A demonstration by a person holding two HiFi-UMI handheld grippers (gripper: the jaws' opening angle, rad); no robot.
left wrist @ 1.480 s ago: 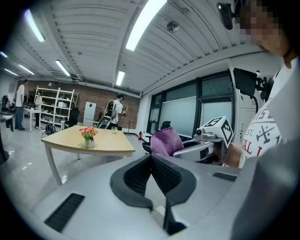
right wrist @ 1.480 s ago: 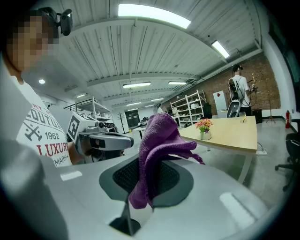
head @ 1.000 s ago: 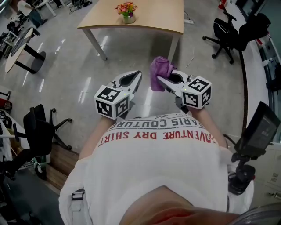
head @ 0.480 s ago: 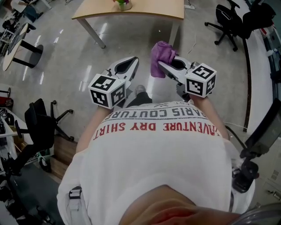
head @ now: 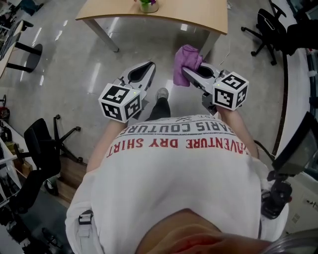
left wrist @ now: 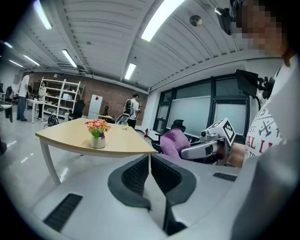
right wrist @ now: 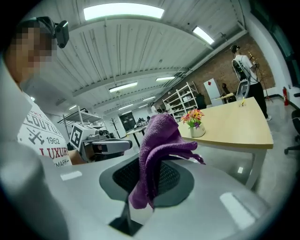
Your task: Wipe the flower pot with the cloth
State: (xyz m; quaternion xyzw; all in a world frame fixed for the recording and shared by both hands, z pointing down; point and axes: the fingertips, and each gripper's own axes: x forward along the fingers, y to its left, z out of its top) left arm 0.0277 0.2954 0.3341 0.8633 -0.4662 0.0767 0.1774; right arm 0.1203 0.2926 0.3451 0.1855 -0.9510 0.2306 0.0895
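Note:
A small white flower pot with pink and orange flowers stands on a light wooden table, some way ahead of both grippers. In the head view only the pot's lower part shows at the top edge. My left gripper is shut and holds nothing; its jaws meet in the left gripper view. My right gripper is shut on a purple cloth, which stands up from the jaws and droops over them. The pot shows just past the cloth.
Black office chairs stand at the right of the table and at my left. A camera on a stand is close at my right. People and shelves are far behind the table. The glossy floor lies between me and the table.
Both grippers have been carried forward toward the table, which now sits closer and higher in the head view. A shoe has come into view below. The cloth stays gripped.

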